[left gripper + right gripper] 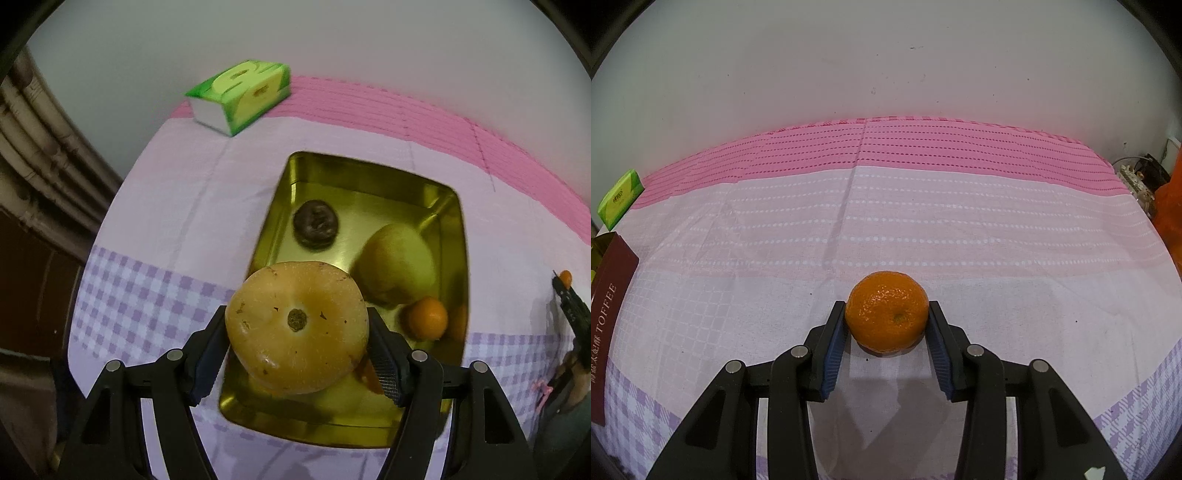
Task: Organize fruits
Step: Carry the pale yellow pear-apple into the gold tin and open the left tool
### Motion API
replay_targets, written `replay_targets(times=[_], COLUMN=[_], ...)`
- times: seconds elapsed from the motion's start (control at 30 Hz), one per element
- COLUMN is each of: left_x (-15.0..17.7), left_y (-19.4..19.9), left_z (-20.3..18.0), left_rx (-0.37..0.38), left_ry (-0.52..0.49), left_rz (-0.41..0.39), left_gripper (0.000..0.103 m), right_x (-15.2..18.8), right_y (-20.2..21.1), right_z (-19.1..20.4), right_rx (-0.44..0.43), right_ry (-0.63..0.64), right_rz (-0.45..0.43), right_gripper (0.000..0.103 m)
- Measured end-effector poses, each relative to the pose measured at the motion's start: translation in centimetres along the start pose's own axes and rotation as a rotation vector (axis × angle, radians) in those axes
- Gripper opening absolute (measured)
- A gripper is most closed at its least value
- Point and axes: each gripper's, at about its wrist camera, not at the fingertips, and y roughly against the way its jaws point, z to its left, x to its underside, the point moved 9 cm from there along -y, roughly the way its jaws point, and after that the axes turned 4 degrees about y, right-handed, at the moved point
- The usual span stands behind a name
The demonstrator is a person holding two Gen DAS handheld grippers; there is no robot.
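In the left wrist view my left gripper is shut on a large yellow-brown pear and holds it above the near end of a gold metal tin. In the tin lie a dark round fruit, a green-yellow pear and a small orange. In the right wrist view my right gripper is shut on an orange mandarin that rests on the tablecloth. The right gripper with its mandarin also shows at the far right of the left wrist view.
A green tissue pack lies at the back left of the table; it also shows in the right wrist view. The tin's dark red "TOFFEE" side stands at the left. An orange bag and cables sit at the far right. A white wall is behind.
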Motion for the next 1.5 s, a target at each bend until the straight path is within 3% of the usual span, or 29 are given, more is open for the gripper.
replay_targets(times=[0.2, 0.53, 1.07, 1.5], left_x=[0.7, -1.0, -2.4, -1.6], left_y=[-1.4, -3.0, -4.5, -5.3], left_z=[0.3, -1.0, -2.0, -1.9], left_rx=[0.019, 0.044, 0.006, -0.011], left_ry=[0.015, -0.010, -0.055, -0.075], left_rz=[0.037, 0.025, 0.022, 0.046], left_gripper=[0.070, 0.070, 0.070, 0.071], right_x=[0.0, 0.0, 0.0, -0.1], right_y=[0.0, 0.1, 0.1, 0.1], right_z=[0.0, -0.1, -0.3, -0.1], right_rx=[0.000, 0.001, 0.004, 0.005], right_ry=[0.000, 0.002, 0.006, 0.010], right_rz=[0.000, 0.000, 0.001, 0.001], right_gripper=[0.041, 0.041, 0.041, 0.041])
